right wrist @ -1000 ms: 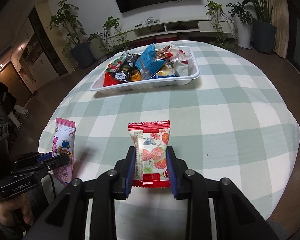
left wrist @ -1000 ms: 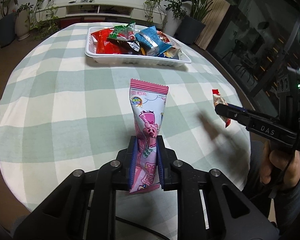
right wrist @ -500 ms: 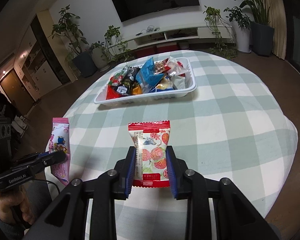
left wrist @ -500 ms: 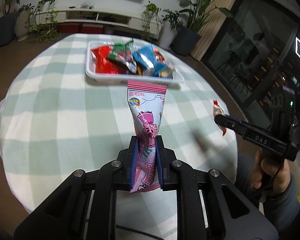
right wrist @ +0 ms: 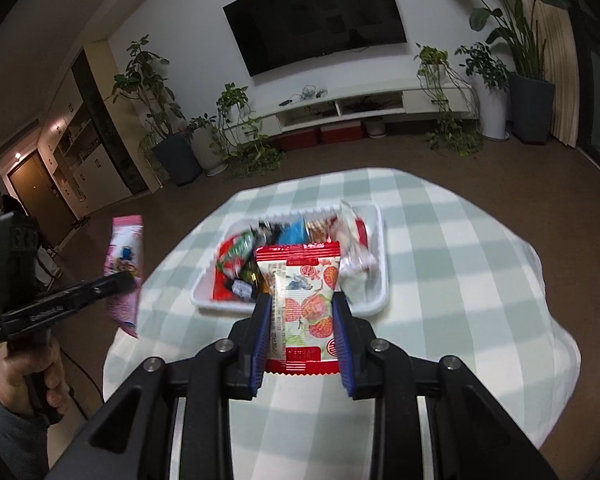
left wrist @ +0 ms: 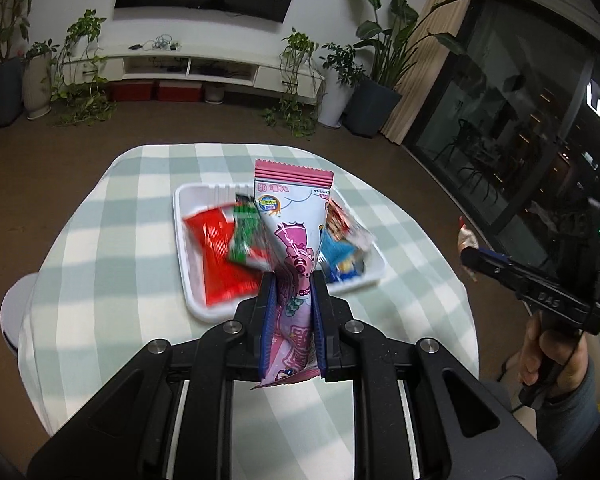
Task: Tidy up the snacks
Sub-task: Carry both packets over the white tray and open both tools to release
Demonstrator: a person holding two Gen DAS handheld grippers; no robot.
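My left gripper (left wrist: 293, 284) is shut on a tall pink snack packet (left wrist: 292, 240) with a cartoon print, held upright high above the table. My right gripper (right wrist: 302, 308) is shut on a red and white strawberry snack packet (right wrist: 306, 300). Both packets hang in front of a white tray (left wrist: 182, 240) that holds several snack packets in red, green and blue. In the right wrist view the tray (right wrist: 382, 276) lies past the strawberry packet, and the left gripper with the pink packet (right wrist: 126, 264) shows at the left. In the left wrist view the right gripper (left wrist: 470, 258) shows at the right edge.
The tray sits on a round table with a green and white checked cloth (left wrist: 112, 264). A person's hand (left wrist: 548, 356) grips the right tool; another hand (right wrist: 32, 376) grips the left. Potted plants, a low TV shelf and a dark glass door stand beyond.
Both grippers have risen well above the table with their packets. The tray now appears lower and closer beneath them, and more of the room shows.
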